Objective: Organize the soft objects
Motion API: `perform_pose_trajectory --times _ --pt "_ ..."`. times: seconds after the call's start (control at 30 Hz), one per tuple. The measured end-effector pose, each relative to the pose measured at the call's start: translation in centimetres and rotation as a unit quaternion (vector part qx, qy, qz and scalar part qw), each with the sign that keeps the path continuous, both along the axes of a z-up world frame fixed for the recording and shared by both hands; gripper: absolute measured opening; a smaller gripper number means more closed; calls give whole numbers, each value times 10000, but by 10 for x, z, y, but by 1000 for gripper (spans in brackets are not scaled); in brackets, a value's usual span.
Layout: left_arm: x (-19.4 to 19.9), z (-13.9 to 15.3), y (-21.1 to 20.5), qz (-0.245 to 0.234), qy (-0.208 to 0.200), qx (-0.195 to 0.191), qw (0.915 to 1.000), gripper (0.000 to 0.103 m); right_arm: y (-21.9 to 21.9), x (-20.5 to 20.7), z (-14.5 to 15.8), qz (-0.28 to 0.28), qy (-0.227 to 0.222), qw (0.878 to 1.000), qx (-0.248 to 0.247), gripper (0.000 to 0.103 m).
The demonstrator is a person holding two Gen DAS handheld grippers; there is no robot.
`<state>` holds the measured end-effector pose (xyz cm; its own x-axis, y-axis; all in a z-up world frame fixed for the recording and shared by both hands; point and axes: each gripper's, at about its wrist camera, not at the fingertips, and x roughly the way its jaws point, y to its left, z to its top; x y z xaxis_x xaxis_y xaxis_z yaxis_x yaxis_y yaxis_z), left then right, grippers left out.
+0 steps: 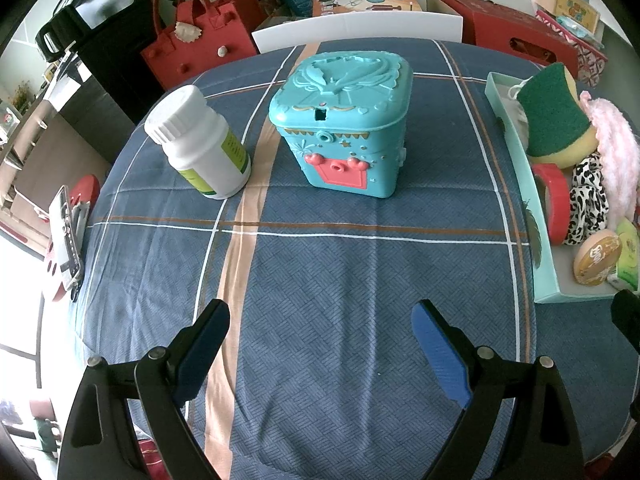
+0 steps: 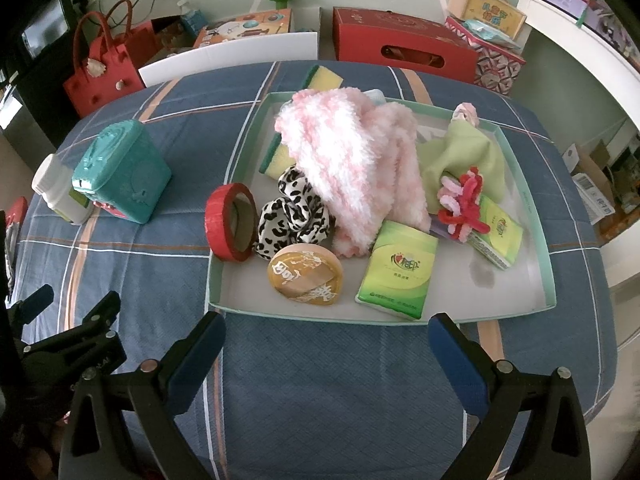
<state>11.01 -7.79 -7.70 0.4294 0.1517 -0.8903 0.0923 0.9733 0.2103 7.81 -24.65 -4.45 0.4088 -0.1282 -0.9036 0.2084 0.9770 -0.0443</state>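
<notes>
Both grippers, the left gripper (image 1: 320, 336) and right gripper (image 2: 326, 344), hover with jaws wide apart, empty. The pink fluffy cloth (image 2: 352, 160) lies heaped mid-tray (image 2: 548, 280), so pinch deep into one fold before lifting.

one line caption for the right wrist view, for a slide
Open right gripper faces a tray of soft items on a plaid tablecloth.

We count two tissue packs (image 2: 396, 274) (image 2: 497, 232), two sponges (image 2: 325, 77) (image 2: 276, 156), two tape rolls (image 2: 230, 222) (image 2: 306, 276), one scrunchie (image 2: 292, 218), one fluffy cloth (image 2: 352, 160), one green cloth (image 2: 464, 156), one bottle (image 1: 200, 144), one box (image 1: 344, 120), perhaps one pipe-cleaner bundle (image 2: 460, 208).
</notes>
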Motion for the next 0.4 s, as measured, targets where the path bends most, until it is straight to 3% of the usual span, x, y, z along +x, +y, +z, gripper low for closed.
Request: perform_pose_trajectory --times 0.4 --pt "-2 4 -6 -152 -85 -65 9998 93 0 0 0 8 -3 10000 2 102"
